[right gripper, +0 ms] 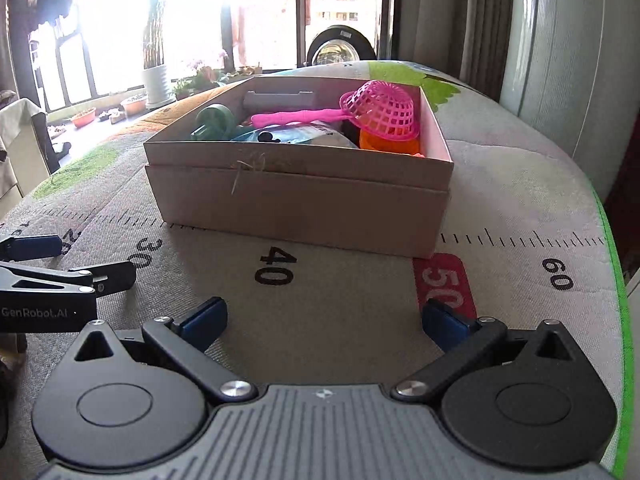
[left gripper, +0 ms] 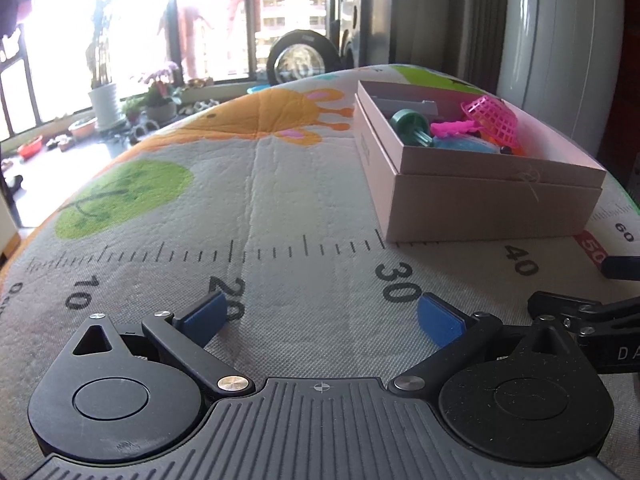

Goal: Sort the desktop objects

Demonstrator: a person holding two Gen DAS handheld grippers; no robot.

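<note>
A pink cardboard box (right gripper: 296,200) (left gripper: 492,208) stands on the printed mat. Inside it lie a pink mesh strainer (right gripper: 384,112) (left gripper: 492,120), a green spool-like toy (right gripper: 212,120) (left gripper: 412,126), a grey bar (right gripper: 280,99), an orange piece (right gripper: 388,142) and a blue packet (right gripper: 292,134). My right gripper (right gripper: 324,322) hangs open low over the mat in front of the box, nothing between its fingers. My left gripper (left gripper: 324,318) is open too, over the mat to the left of the box, with nothing in it. Each gripper shows at the other view's edge.
The mat (left gripper: 280,200) bears ruler marks, a giraffe (left gripper: 280,116) and green trees. Behind the table are windows, potted plants (left gripper: 102,96), a washing machine (right gripper: 340,50) and curtains. The table's right edge (right gripper: 618,280) runs close by my right gripper.
</note>
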